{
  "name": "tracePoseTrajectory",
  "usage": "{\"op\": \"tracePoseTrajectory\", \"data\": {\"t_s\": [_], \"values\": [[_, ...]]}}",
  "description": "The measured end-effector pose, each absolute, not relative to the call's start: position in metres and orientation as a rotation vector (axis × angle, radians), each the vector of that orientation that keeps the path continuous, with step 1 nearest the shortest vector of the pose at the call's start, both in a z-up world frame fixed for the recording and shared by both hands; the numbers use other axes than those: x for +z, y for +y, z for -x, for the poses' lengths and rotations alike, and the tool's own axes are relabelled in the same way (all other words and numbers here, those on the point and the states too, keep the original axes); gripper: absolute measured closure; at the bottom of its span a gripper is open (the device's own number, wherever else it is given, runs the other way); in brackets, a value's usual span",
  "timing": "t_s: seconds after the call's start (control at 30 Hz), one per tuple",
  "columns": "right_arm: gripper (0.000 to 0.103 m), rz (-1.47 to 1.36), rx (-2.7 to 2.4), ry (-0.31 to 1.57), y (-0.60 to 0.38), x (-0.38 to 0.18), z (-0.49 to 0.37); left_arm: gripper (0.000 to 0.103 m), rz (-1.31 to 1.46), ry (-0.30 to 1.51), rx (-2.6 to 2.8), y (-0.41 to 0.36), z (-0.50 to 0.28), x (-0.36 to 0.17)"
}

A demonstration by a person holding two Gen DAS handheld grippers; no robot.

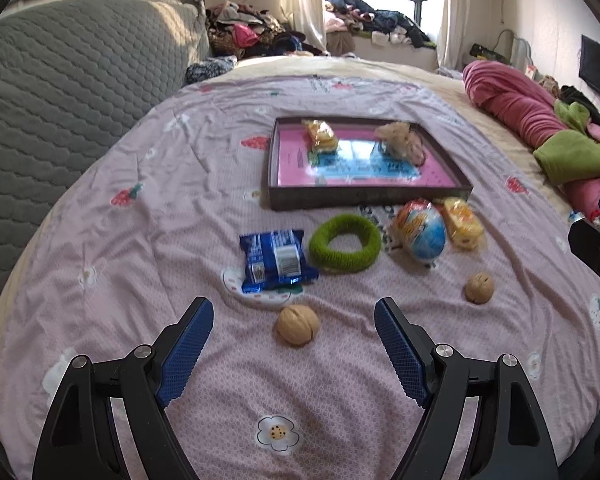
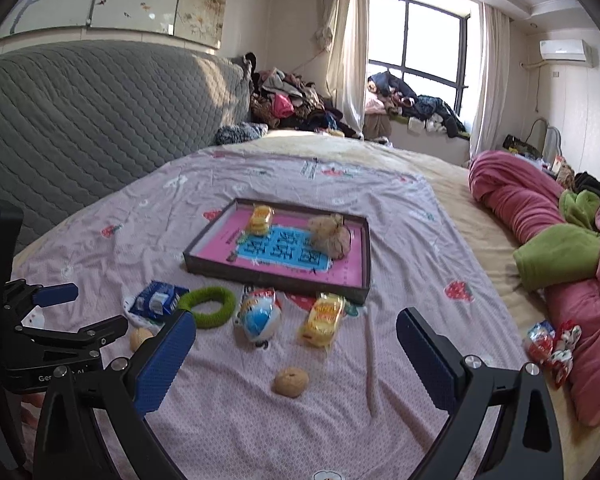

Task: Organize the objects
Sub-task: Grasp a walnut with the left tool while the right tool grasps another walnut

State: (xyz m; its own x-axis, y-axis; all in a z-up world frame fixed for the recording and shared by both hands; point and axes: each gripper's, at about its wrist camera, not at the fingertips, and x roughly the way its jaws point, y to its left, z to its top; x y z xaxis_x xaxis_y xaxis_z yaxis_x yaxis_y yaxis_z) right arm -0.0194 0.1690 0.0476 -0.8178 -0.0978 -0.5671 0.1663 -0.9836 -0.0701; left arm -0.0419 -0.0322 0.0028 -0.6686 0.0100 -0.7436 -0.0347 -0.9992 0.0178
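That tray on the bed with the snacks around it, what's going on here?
A person holds two open grippers over the bed, gripping nothing. The tray holds a yellow snack pack and a beige bundle. Outside it lie a blue packet, green ring, and two walnuts, one near the left gripper.

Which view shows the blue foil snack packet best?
The left wrist view: the blue foil snack packet lies whole and unobstructed, its label facing the camera. In the right wrist view the packet sits near the edge, foreshortened, just behind the right gripper's blue finger pad.

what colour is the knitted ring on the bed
Green. The ring shows best in the left wrist view, beside the blue packet.
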Motion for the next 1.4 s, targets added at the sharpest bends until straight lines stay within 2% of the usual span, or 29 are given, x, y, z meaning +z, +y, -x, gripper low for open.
{"op": "tracePoseTrajectory", "data": {"t_s": [1.4], "values": [[0.002,-1.095,-2.783,0.172,0.169,-0.024,0.05,0.019,1.393,0.039,2.796,-0.036,0.057,-0.049]]}}
